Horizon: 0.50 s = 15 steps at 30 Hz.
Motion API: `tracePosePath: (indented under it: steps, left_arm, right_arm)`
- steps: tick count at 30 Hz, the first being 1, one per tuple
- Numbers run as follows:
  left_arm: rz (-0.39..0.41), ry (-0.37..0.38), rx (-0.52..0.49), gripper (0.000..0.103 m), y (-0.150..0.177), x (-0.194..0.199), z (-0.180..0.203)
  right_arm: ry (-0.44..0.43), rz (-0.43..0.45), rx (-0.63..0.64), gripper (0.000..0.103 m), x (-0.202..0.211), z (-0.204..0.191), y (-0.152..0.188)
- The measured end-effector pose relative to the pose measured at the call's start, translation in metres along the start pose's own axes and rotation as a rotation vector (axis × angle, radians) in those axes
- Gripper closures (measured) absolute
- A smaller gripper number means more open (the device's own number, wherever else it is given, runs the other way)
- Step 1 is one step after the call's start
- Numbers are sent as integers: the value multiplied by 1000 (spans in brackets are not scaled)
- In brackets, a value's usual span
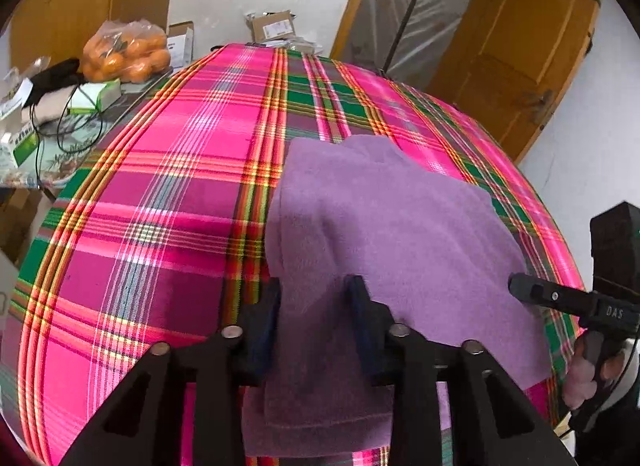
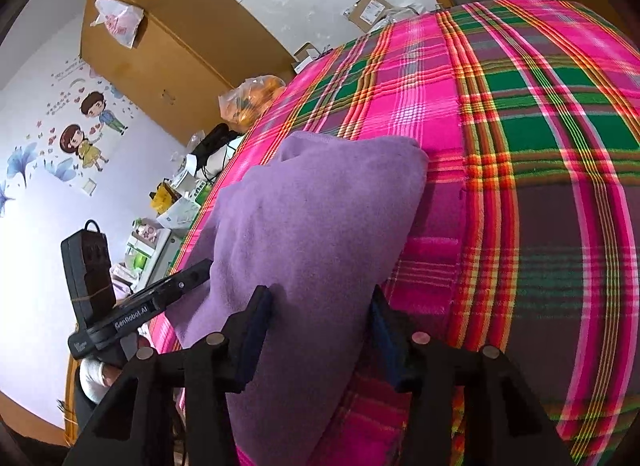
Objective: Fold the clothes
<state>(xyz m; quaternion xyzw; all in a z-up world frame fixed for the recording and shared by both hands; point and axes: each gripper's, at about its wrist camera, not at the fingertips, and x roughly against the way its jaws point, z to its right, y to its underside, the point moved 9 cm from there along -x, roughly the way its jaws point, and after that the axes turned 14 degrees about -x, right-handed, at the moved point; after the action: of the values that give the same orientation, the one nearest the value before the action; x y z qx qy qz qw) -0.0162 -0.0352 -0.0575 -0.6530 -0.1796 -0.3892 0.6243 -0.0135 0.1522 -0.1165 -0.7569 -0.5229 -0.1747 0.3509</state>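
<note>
A purple fleece garment (image 1: 396, 225) lies partly folded on a pink and green plaid cloth (image 1: 160, 185) over the table. My left gripper (image 1: 316, 298) is open, its two fingers astride the garment's near left edge, which passes between them. My right gripper (image 2: 320, 306) is open too, its fingers either side of the raised near right part of the garment (image 2: 312, 225). The right gripper's body (image 1: 568, 298) shows at the right edge of the left wrist view, and the left gripper's body (image 2: 160, 298) shows at the left of the right wrist view.
A bag of oranges (image 1: 126, 51), boxes (image 1: 24, 145), black cables and packets crowd the side table beyond the plaid cloth's left edge. Cardboard parcels (image 1: 272, 25) sit at the far end. A wooden door (image 1: 520, 45) stands at the far right.
</note>
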Motion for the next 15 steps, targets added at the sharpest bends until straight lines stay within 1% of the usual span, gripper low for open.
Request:
tracePosePath:
  steps: [2,10,12,13,15]
  left_arm:
    - [0,-13,-19,73,-1,0,1]
    - [8,-10,-27,75,-3,0,2]
    - [11,-9,-25,79,-3,1,1]
    - [12,-9,-24,82,-3,1,1]
    - [15,-6,-17,84,-4,3,-1]
  right_arm:
    - [5,4,1,56,0,0,0]
    - [8,5,4,61,-3,-3,-2]
    - [8,6,1,64,-3,-3,-3]
    - [8,9,0,66,-3,-3,-3]
    - [12,18,7,70,-1,-6,-4]
